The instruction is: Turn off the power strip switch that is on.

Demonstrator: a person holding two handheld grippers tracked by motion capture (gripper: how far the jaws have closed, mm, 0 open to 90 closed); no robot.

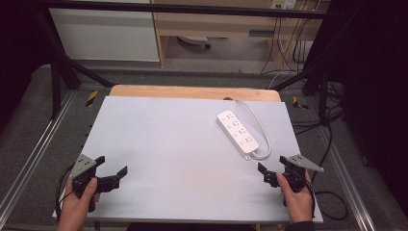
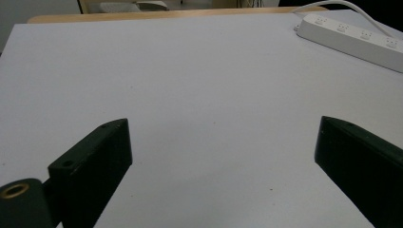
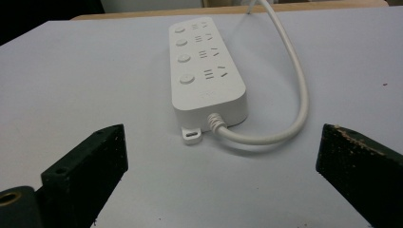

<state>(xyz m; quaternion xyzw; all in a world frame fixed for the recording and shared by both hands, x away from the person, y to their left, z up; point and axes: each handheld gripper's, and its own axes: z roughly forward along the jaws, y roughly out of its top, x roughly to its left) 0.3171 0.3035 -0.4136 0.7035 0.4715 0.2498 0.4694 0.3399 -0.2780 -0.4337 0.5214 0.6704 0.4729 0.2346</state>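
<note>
Hand-held grippers: two; left hand-held gripper (image 1: 112, 166) jaws wide, empty; right hand-held gripper (image 1: 273, 164) jaws wide, empty.
Power strip (image 1: 237, 131): one, four sockets, right on tabletop (image 1: 163, 144), just beyond right hand-held gripper.
Cord (image 1: 262, 132): one, loops beside strip.

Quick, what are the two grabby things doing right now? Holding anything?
Left hand-held gripper: open, holding nothing.
Right hand-held gripper: open, holding nothing, with the power strip ahead of it.
</note>
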